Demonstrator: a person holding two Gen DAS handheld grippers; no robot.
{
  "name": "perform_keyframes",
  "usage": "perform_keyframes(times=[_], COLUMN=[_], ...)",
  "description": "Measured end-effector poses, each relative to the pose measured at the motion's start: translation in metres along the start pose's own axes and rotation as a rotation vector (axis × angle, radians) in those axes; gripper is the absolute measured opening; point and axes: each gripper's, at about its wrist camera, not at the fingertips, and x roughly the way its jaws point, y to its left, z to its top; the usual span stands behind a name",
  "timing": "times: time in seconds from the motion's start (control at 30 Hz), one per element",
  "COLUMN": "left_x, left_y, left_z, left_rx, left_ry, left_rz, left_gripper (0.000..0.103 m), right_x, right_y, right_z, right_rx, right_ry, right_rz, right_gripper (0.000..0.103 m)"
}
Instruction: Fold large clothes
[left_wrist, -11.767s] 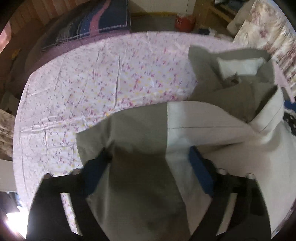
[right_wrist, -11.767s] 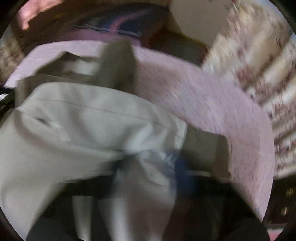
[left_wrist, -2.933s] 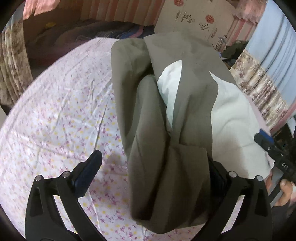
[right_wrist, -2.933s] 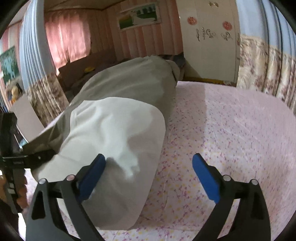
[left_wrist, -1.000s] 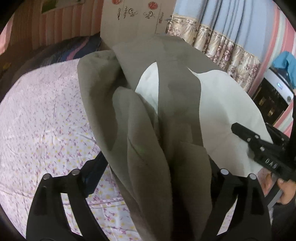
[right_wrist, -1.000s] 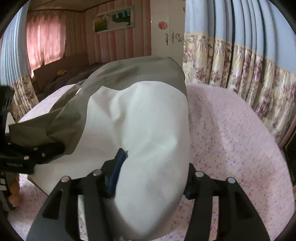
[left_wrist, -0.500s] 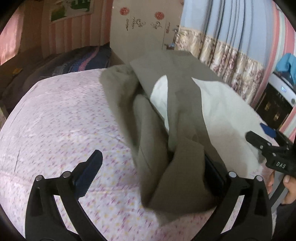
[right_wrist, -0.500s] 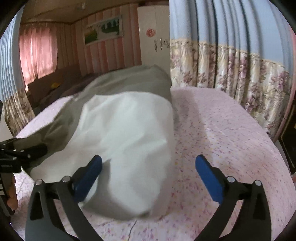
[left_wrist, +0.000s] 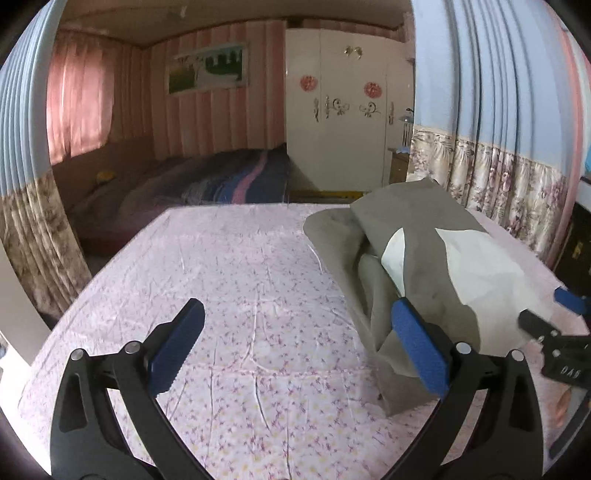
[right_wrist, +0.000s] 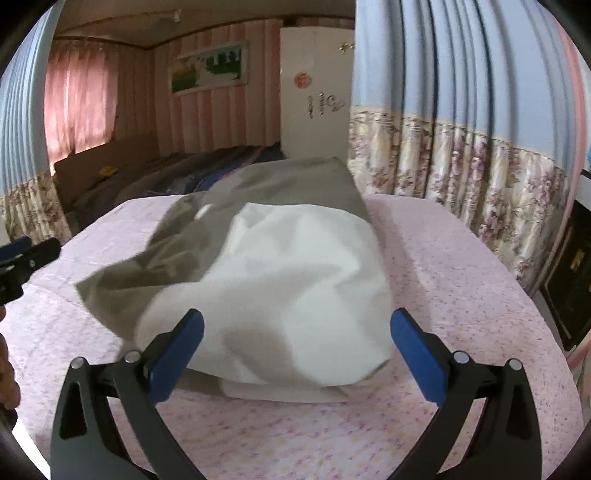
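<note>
Both claws had let go and pulled back, so the left claw (left_wrist: 295, 347) and right claw (right_wrist: 293, 347) were wide open and empty, and the lumpy coat (right_wrist: 295, 280) on the bed (left_wrist: 240, 295) needed smoothing flat first, I think.

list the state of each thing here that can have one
left gripper: open, holding nothing
right gripper: open, holding nothing
garment: lying on the bed in a loose heap, released
bed sheet: spread flat, lightly creased
wardrobe: doors closed
blue curtain: drawn
</note>
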Motion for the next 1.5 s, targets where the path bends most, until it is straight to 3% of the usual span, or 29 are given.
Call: perform_keyframes(times=[0.07,0.23,0.4,0.63,0.97,1.5], left_x=[0.0,0.003,0.009,0.016,0.031,0.029], left_y=[0.005,0.007,0.001,-0.004,-0.006,-0.007], left_z=[0.004,-0.003,-0.015,-0.028,-0.039,-0.04], left_rx=[-0.028,-0.052,-0.068,-0.021,0.008,0.016], left_ry=[0.023,0.017,-0.07,-0.143,-0.084,-0.092], left_rz=[-0.014,-0.001,0.051,0.124,0.126,0.139], left_gripper=[0.1,0.1,0.1,0.1,0.1,0.1], right_x=[-0.004,-0.017,-0.016,-0.006,-0.013,-0.012], right_y=[0.004,0.008,0.006,0.004,0.005,0.007], right_z=[0.004,0.005,-0.005,-0.021,-0.023,-0.022], right_rx=[0.013,0.022,0.049,0.042,0.04,0.028], right_ry=[0.003,-0.111,-0.214,-0.205,-0.234,-0.229], right_rz=[0.013,-0.013,-0.042,-0.066,-0.085,-0.098], right_gripper=[0.101,0.101,0.101,0.101,0.101,0.101])
